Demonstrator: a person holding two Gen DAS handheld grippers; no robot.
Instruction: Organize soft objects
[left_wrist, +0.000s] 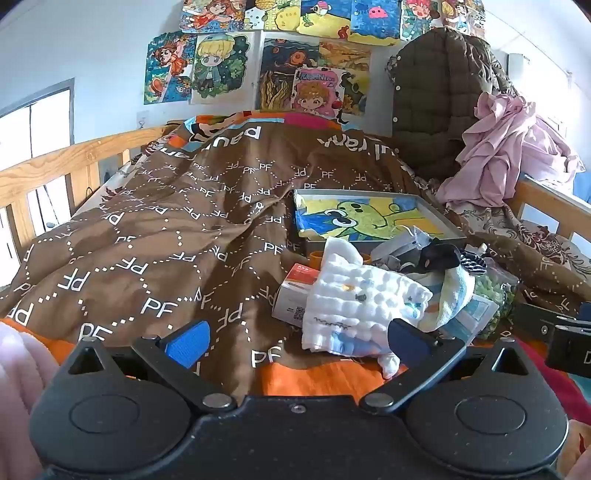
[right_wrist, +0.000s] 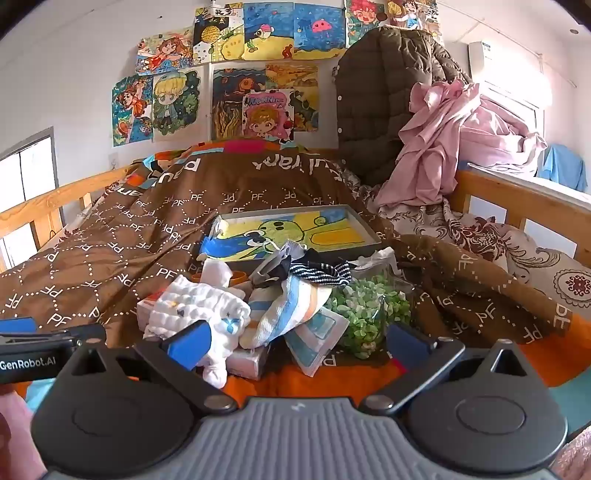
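Left gripper (left_wrist: 297, 341) wide open, holding nothing, hovering low over the bed's brown PF-print duvet (left_wrist: 147, 229); its right finger overlaps the near edge of a white muslin cloth (left_wrist: 362, 306), contact unclear. Right gripper (right_wrist: 297, 341) also wide open and empty, aimed at the same heap. Heap sits near the foot of the duvet: muslin cloth on a small orange-and-white box (left_wrist: 293, 291), striped towel (right_wrist: 291, 306) just right of it, navy-striped sock (right_wrist: 325, 273) on top, bag of green pieces (right_wrist: 365, 306) to the right. Framed frog picture (right_wrist: 295, 232) lies behind. Pink sheet (right_wrist: 443, 140) bunched at the headboard corner.
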